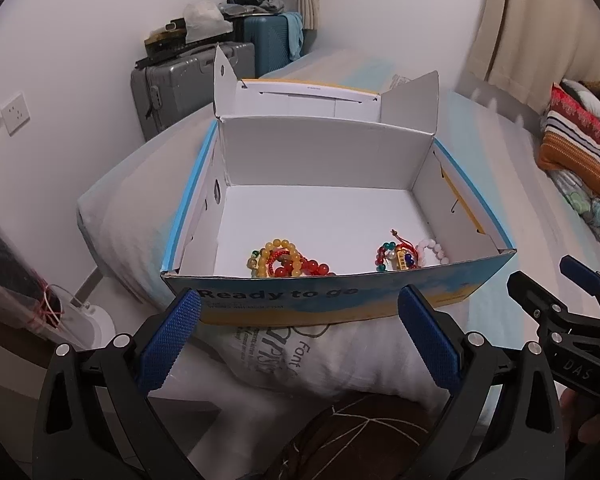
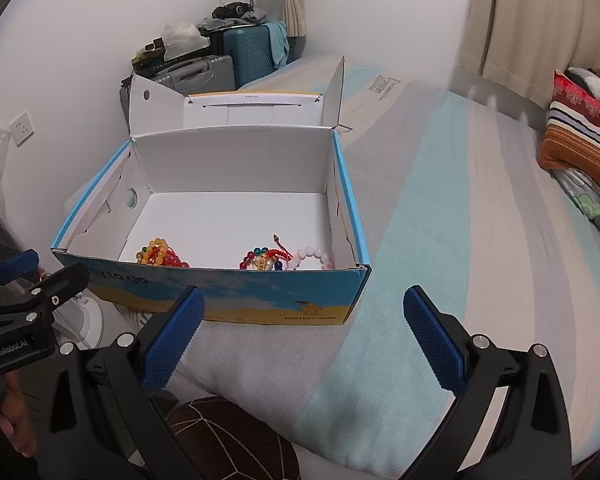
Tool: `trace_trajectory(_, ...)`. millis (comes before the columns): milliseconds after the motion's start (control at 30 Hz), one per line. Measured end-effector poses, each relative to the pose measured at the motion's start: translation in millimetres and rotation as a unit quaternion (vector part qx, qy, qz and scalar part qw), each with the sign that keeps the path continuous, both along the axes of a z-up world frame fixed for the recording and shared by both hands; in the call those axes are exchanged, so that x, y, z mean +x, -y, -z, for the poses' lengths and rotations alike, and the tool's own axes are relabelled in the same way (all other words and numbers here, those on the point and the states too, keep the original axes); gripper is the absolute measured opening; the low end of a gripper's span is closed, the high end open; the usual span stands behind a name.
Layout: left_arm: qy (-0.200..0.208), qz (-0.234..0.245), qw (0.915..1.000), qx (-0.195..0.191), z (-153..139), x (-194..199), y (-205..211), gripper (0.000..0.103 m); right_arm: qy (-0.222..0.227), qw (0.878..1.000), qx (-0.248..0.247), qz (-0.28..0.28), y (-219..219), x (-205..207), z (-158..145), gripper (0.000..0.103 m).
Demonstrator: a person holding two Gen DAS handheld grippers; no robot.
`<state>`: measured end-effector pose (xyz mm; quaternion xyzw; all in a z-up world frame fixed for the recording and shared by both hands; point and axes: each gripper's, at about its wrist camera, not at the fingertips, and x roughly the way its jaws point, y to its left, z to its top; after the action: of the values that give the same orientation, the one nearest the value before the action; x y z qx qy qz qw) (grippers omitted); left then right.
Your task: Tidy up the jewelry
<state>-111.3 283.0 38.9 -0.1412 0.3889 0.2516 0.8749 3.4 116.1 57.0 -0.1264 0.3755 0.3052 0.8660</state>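
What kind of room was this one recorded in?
Most likely a bedroom: the jewelry box sits on a bed with pillows, and suitcases stand against the wall.

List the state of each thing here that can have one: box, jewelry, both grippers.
cardboard box: lid open, folded back, resting on the bed.
yellow and red bead bracelets: heaped inside the box, near-left corner.
multicolored bead bracelets: inside the box, near-right.
pink bead bracelet: inside the box, rightmost.
left gripper: open, empty, outside the box.
right gripper: open, empty, outside the box.
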Motion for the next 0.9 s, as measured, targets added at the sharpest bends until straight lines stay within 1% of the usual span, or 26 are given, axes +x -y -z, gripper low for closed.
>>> trace_trajectory(333,-0.001,-0.002,1.0000,-0.009,2.8,-0.5,-0.5,0.097,-0.001,1.000,0.001,0.001,0.4,0.7,0.0,0.096)
trace_trajectory(900,-0.003,0.002,1.0000,-0.003,2.8,-0.7,4.0,0.097,-0.002,1.000,0.000,0.002,1.3,0.4,1.4,0.096)
